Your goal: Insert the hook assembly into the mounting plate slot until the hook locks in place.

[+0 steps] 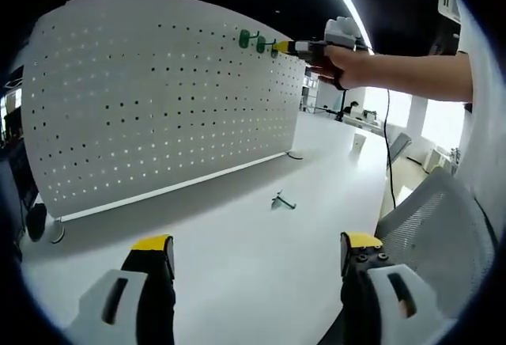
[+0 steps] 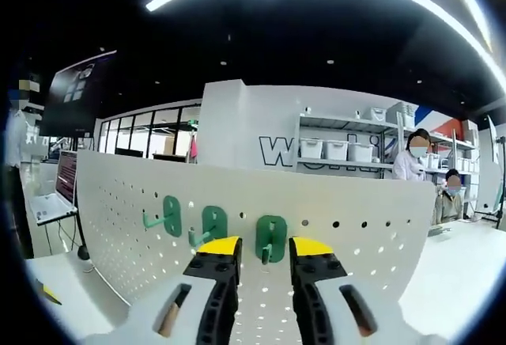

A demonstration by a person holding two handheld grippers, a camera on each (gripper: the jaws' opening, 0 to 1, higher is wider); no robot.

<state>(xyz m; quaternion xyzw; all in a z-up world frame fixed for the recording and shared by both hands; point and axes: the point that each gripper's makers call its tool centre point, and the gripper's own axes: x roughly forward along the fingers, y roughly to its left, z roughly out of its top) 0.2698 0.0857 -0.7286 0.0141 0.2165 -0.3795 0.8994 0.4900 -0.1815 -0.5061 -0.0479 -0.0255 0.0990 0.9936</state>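
Hook [image 2: 271, 239] upright on pegboard [image 2: 356, 234], prong outward.

Small green hook [image 1: 282, 201] lying on the desk [image 1: 237, 266] before the pegboard [image 1: 158, 100], its shape too small to tell; rightmost pegboard hook [image 2: 271, 238] partly hidden between the right gripper [image 2: 263, 250] jaws, contact undeterminable.
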